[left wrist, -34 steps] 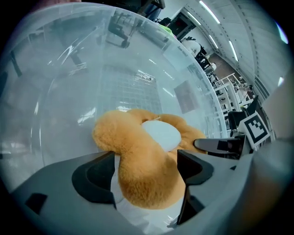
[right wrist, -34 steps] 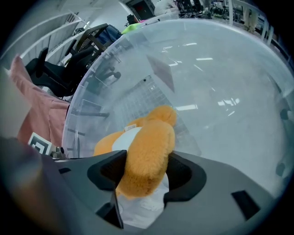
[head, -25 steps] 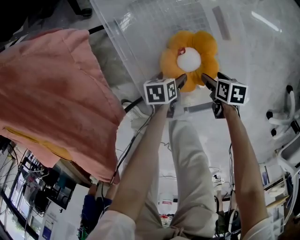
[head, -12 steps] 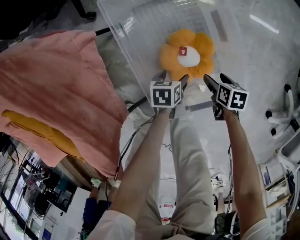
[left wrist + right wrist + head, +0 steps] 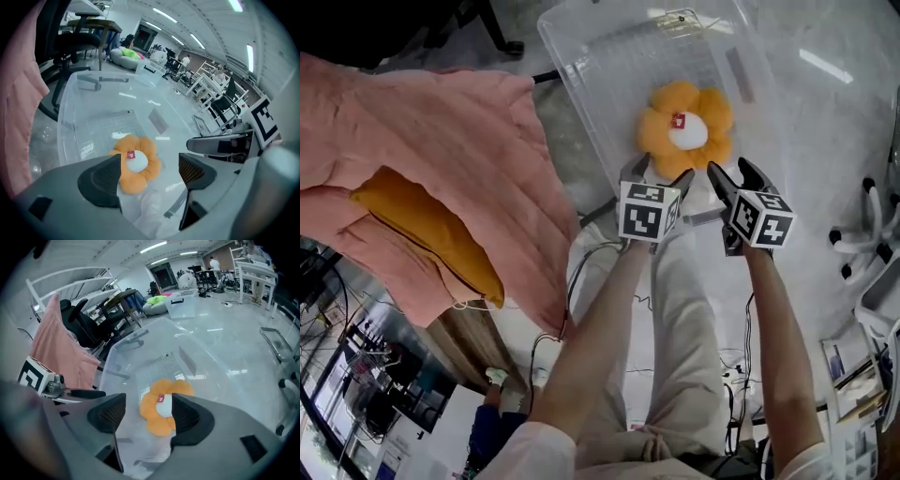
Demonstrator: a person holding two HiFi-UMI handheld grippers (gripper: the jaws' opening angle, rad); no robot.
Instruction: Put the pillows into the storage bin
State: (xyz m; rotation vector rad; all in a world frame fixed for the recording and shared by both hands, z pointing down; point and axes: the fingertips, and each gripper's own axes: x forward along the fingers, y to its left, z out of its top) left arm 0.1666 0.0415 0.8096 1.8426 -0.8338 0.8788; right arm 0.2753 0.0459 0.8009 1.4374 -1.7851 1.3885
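Lying in the storage bin point(image 5: 581, 56) up top, the flower pillow point(image 5: 684, 131) is done. Left gripper point(image 5: 659, 174) and right gripper point(image 5: 729, 169) hold nothing, with jaws apart that have just closed a bit. At left, maybe an orange pillow point(image 5: 427, 230) waits.

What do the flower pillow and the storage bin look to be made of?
Flower pillow: soft plush fabric, likely stuffed; matte orange petals puff round a white centre, with a small sewn tag. Storage bin: clear rigid plastic, glossy; the floor shows through its walls and ceiling lights glint on it.
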